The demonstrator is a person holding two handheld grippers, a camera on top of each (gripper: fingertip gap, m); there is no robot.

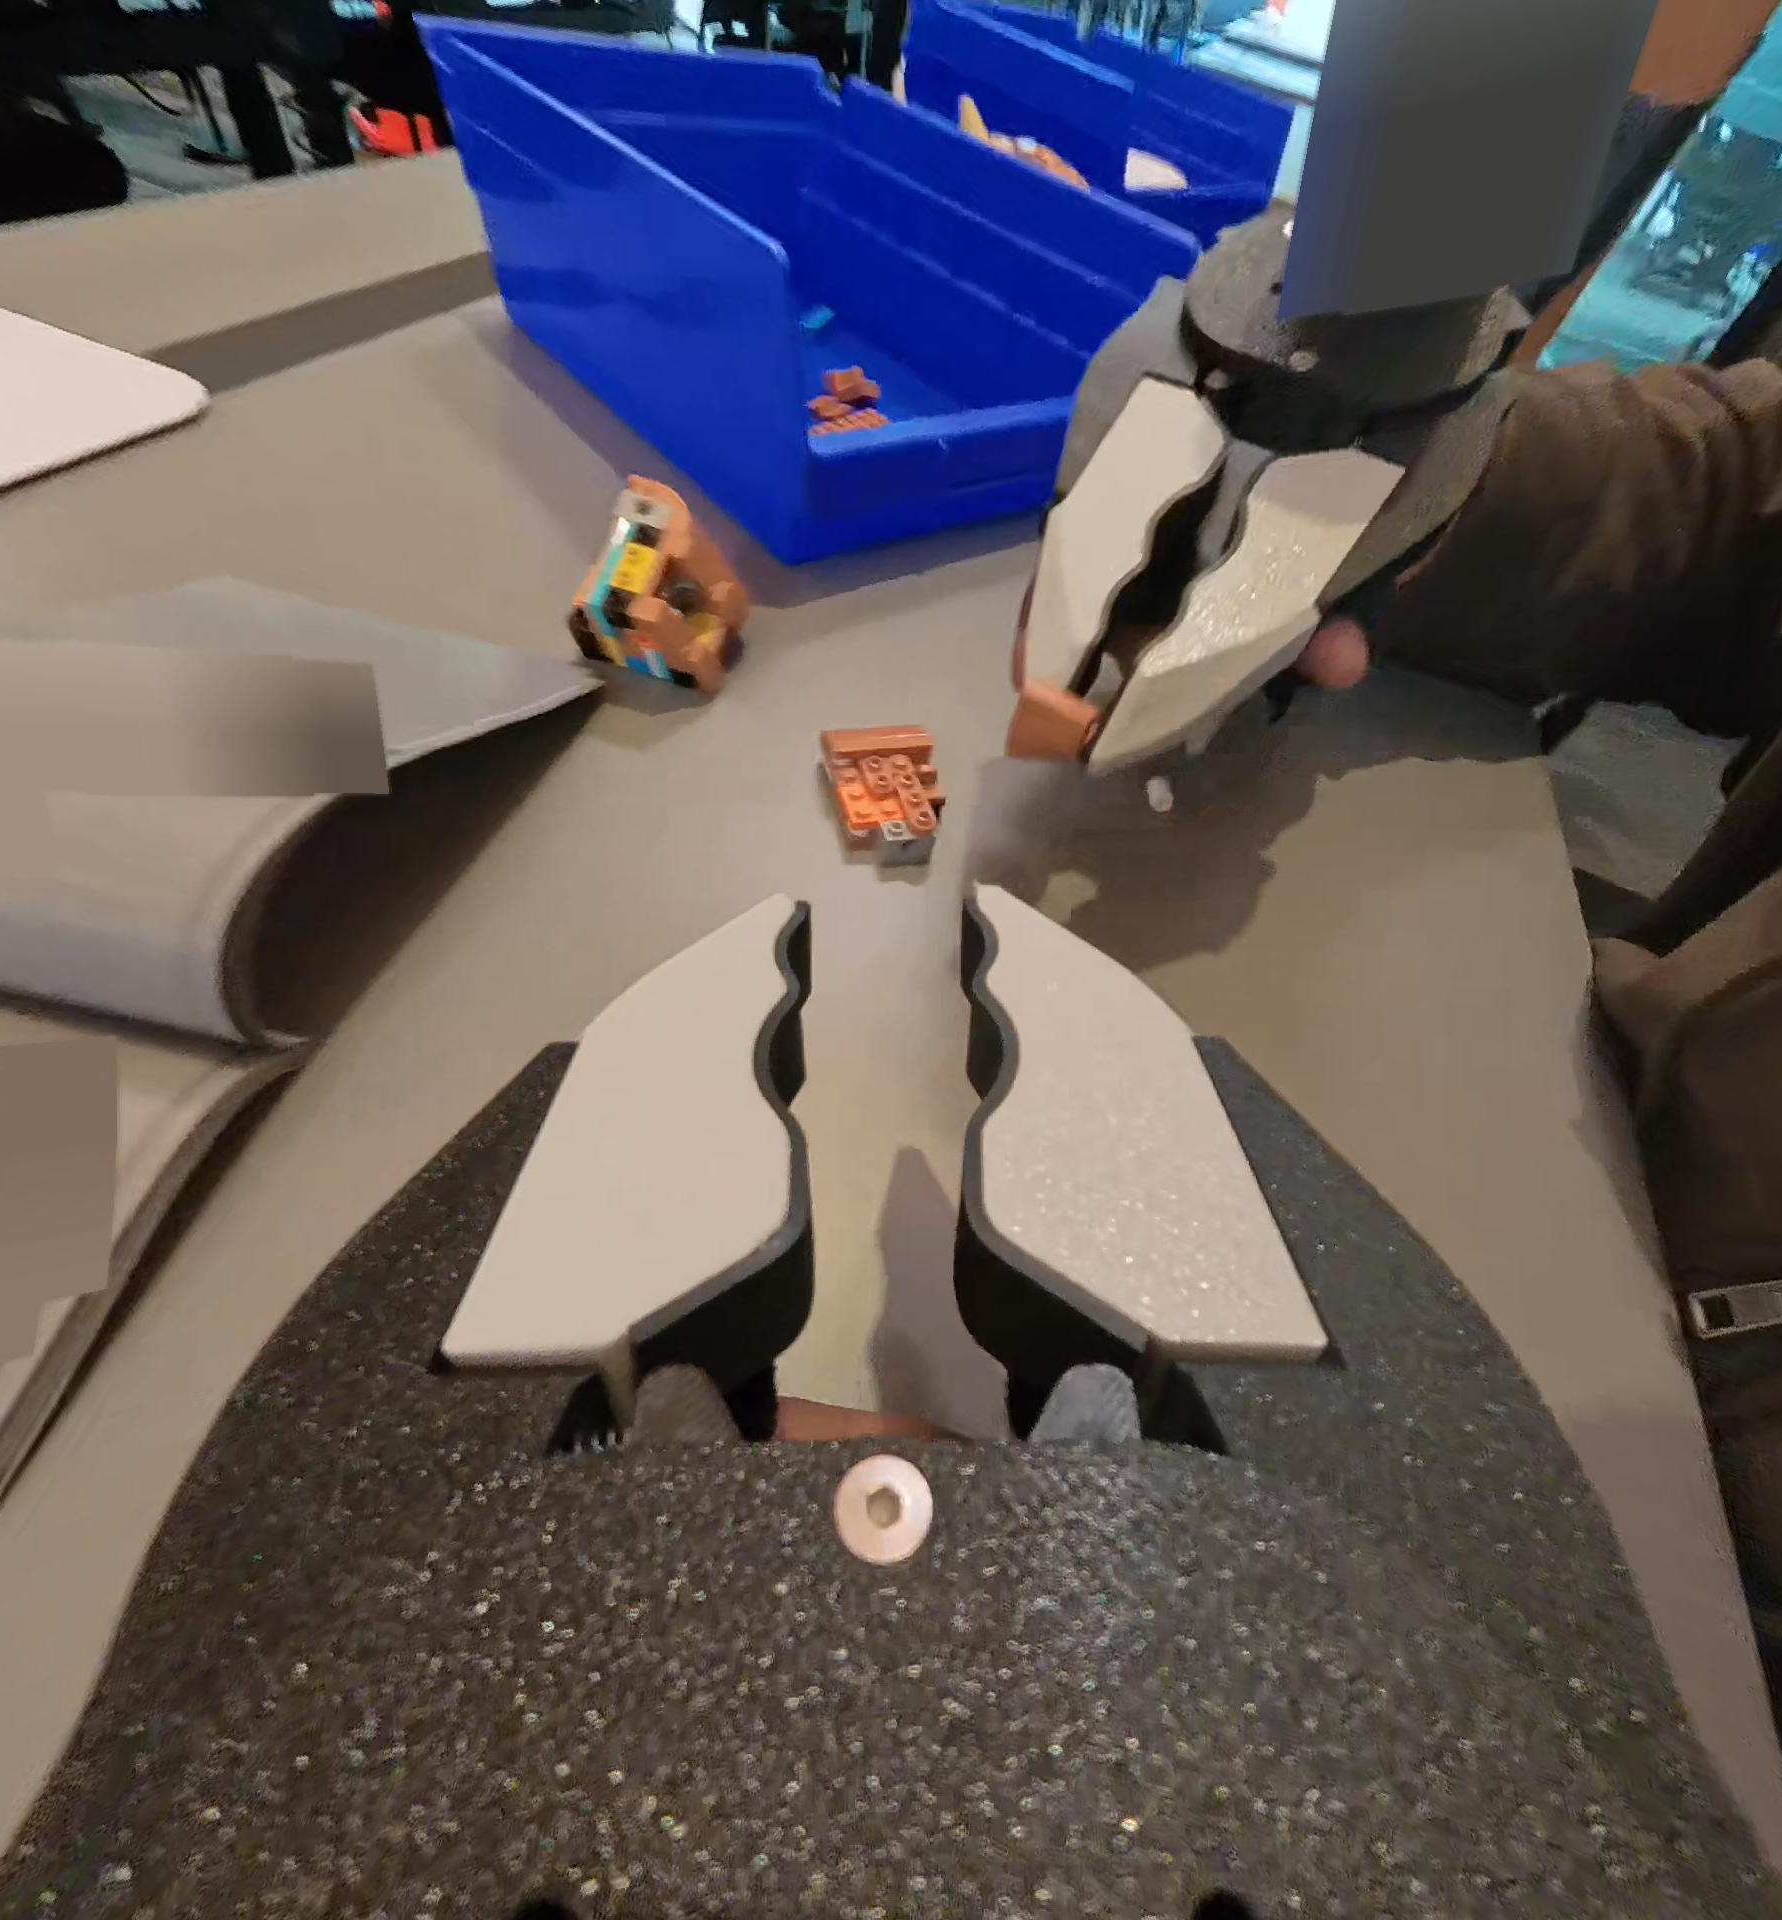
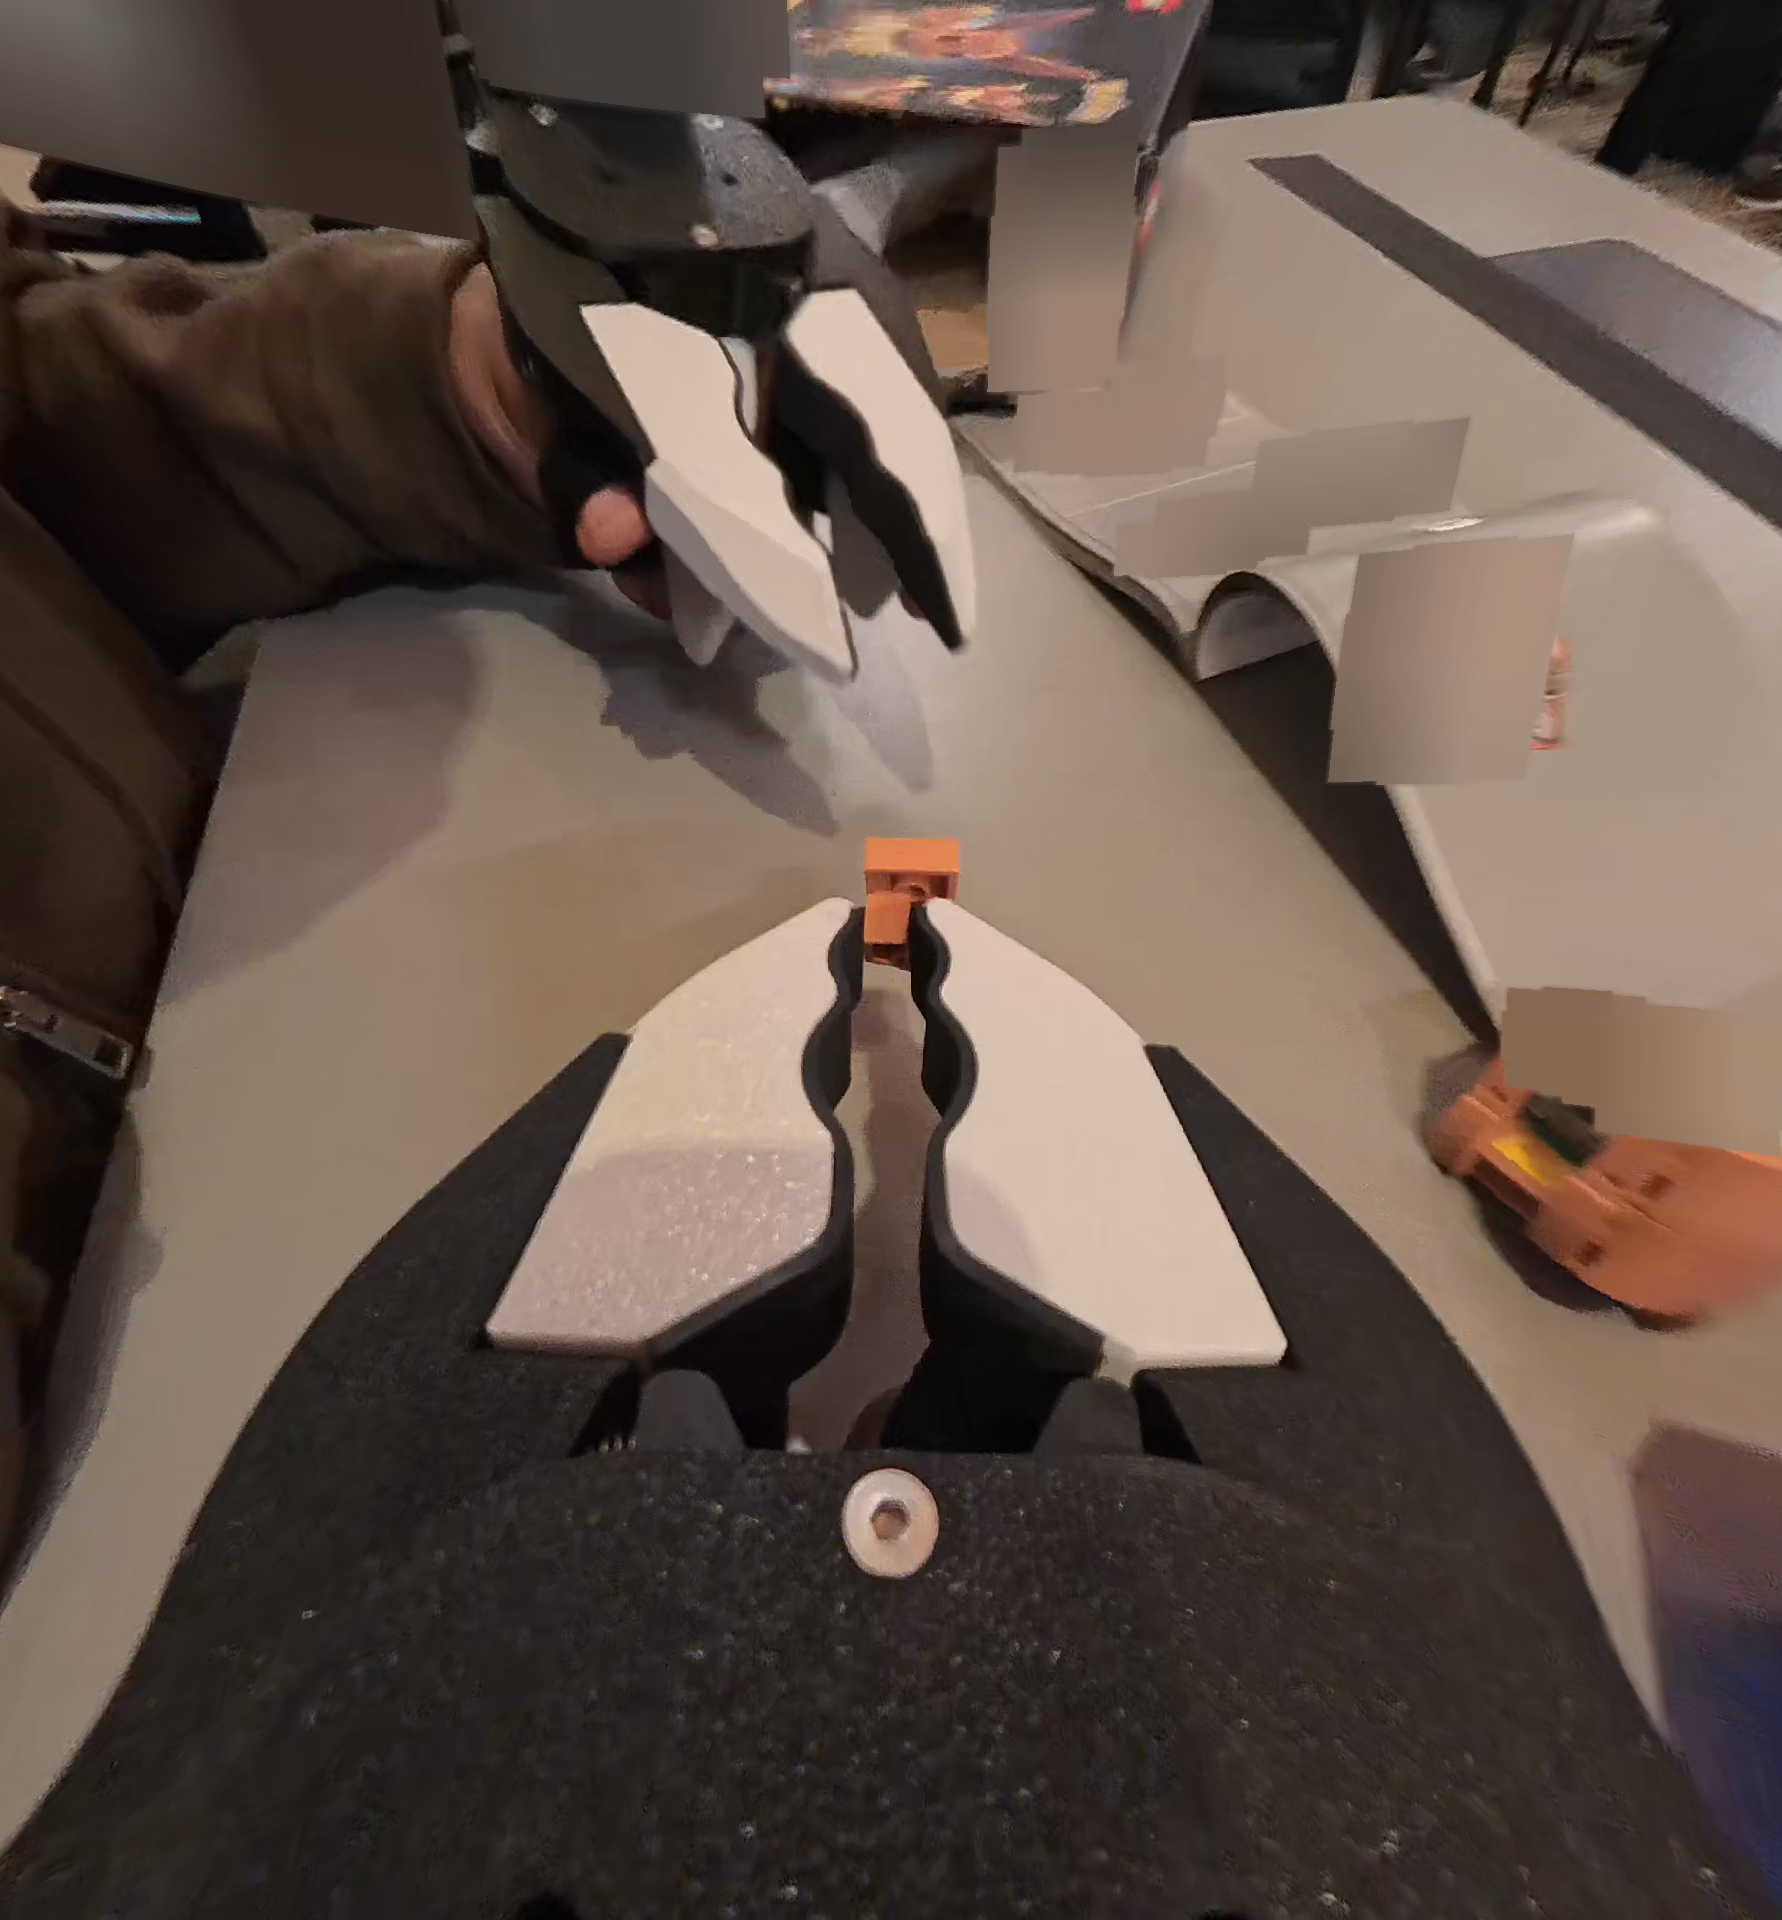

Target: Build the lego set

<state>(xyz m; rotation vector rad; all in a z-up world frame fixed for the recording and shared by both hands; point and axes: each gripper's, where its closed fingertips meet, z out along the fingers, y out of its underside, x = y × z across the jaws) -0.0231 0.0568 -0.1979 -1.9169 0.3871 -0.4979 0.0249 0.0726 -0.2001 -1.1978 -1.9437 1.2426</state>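
Nearest the lens: left gripper (image 1: 885, 914), fingers spread, holding nothing, hovering just short of the orange sub-assembly (image 1: 885, 788) lying flat on the desk (image 1: 451, 831), studs up, long axis roughly along the left gripper's line. Right gripper (image 2: 889, 914) clamped on a small brown brick (image 2: 892, 904), carried above the desk, near the sub-assembly. Step in hand, apparently: bringing brick to sub-assembly. Next move: steady sub-assembly, align studs, press down.

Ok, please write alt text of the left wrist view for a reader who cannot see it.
The open left gripper points at a small orange brick assembly on the grey table. The right gripper holds a brown brick beside it. Behind lie a multicoloured model and a blue bin.
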